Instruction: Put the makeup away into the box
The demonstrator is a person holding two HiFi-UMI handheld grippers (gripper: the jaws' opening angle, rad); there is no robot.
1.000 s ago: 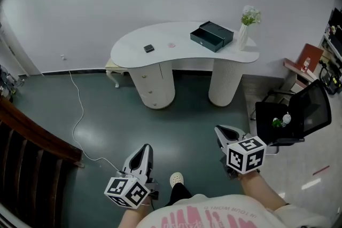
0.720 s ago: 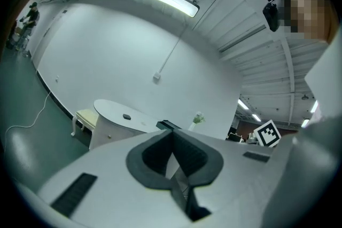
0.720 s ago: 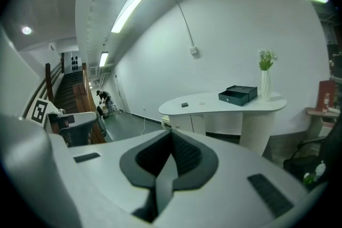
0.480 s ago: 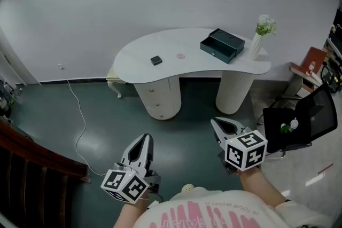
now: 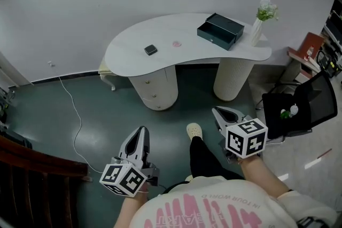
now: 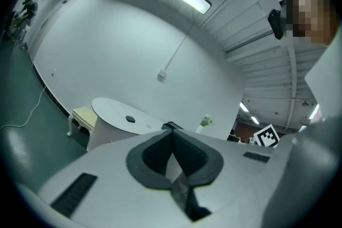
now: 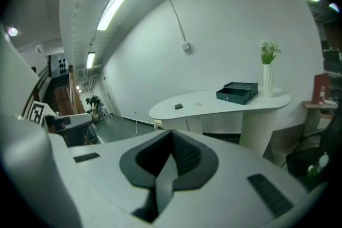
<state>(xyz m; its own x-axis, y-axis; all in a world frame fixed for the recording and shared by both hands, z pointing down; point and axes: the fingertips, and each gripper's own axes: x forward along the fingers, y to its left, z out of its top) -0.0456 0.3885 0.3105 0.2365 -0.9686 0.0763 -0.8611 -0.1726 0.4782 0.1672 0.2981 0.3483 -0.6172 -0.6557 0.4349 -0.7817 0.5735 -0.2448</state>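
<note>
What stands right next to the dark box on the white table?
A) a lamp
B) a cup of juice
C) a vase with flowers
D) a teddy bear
C: a white vase with green and white flowers stands close beside the dark box near one end of the white table.

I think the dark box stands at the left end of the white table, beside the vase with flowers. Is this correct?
Not quite. The dark box stands toward the right end of the white table, beside the vase with flowers. The head view shows it.
</note>
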